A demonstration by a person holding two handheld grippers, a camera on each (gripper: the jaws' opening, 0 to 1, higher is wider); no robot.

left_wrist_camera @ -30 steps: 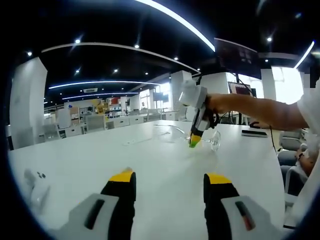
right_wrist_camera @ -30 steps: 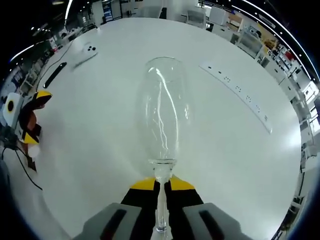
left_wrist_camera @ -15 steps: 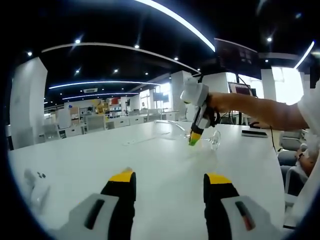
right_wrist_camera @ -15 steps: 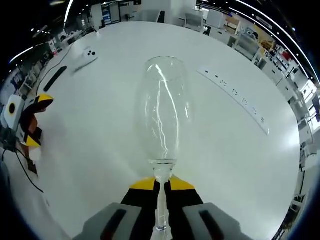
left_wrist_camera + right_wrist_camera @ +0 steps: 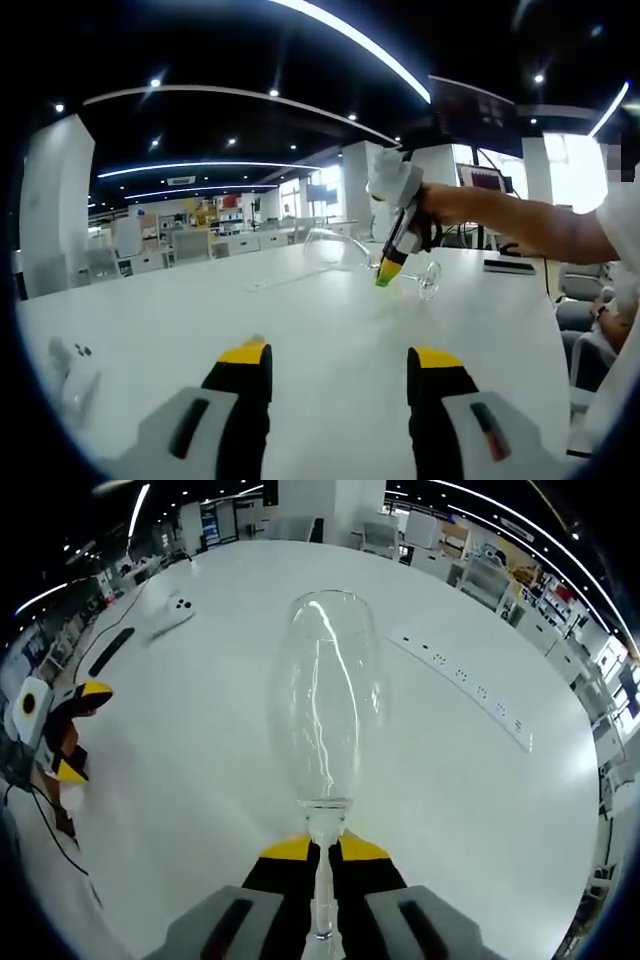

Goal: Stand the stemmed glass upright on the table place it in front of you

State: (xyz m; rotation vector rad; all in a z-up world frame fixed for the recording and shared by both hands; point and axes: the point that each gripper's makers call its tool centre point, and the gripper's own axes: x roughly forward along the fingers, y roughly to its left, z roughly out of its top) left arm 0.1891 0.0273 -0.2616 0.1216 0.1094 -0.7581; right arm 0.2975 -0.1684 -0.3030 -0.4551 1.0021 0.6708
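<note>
Here the stemmed glass (image 5: 328,705) is off the surface (image 5: 200,740), its stem pinched between the closed jaws of the right tool (image 5: 325,852), bowl pointing forward along them. Seen from the left gripper view, the glass (image 5: 345,252) lies nearly level in the air, foot toward the person's side and bowl away, just above the white top.

To finish well, the wrist likely needs to roll until the stem stands vertical, then lower slowly so the whole foot meets the surface flat; letting go while the foot rests on one edge would risk a topple. The grip is narrow and on smooth glass, so a gentle turn seems wise.

The left tool (image 5: 340,375) hangs low with its jaws apart and nothing between them, well short of the glass. A power strip (image 5: 465,675) runs beyond the bowl, and a white device (image 5: 172,608) and a dark pen-like object (image 5: 112,650) lie off to the left. Broad bare top lies between these, and the far edge is well away.
</note>
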